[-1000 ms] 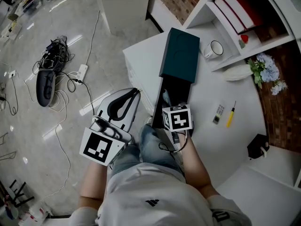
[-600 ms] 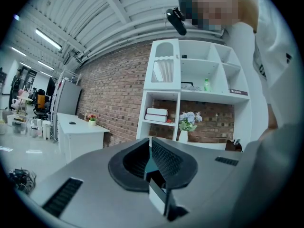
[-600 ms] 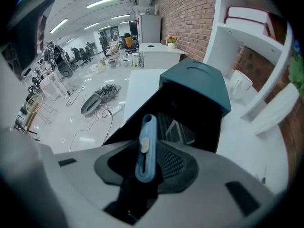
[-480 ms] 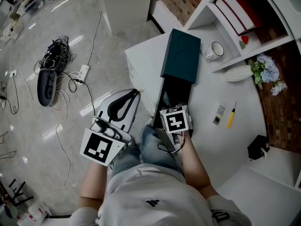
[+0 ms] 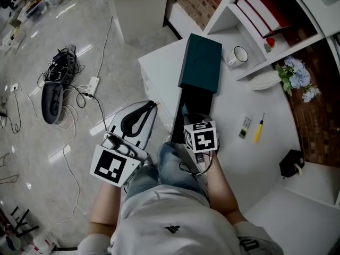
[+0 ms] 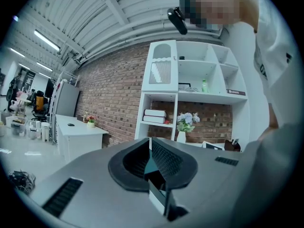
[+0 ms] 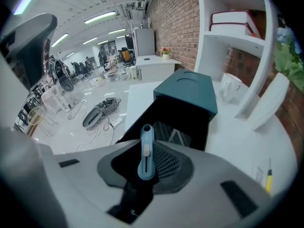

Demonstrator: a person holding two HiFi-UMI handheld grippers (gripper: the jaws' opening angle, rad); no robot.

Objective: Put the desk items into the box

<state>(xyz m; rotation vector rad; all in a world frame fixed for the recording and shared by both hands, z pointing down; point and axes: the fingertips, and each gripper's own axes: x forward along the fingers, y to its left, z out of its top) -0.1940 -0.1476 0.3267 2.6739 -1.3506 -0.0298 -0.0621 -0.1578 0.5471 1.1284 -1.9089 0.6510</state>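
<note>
Right gripper view shows the right gripper (image 7: pixel 149 144) with its jaws drawn in on a slim blue utility knife (image 7: pixel 146 160), which stands up between the pads. The jaws have just been closing, and the knife looks firmly clamped. Just past the tips lies the open black box (image 7: pixel 183 113), its teal lid (image 7: pixel 190 89) sitting over the far end. A few dark things already lie inside, too dim for me to name. The knife is held in the air over the box's near end, not yet in it.

The left gripper (image 6: pixel 150 146) has its jaws pressed together with nothing between them. In the head view it hangs off the desk edge over the floor, apart from the box.

The step in hand looks like delivering the knife. The next move calls for dipping lower into the box and letting the jaws part so the knife lands beside what is there. A yellow screwdriver (image 5: pixel 259 128) and a small grey item (image 5: pixel 244 127) wait on the white desk (image 5: pixel 239 163).

Compared with a second ago, both grippers sit in much the same spots, and the screwdriver and grey item have not moved.
</note>
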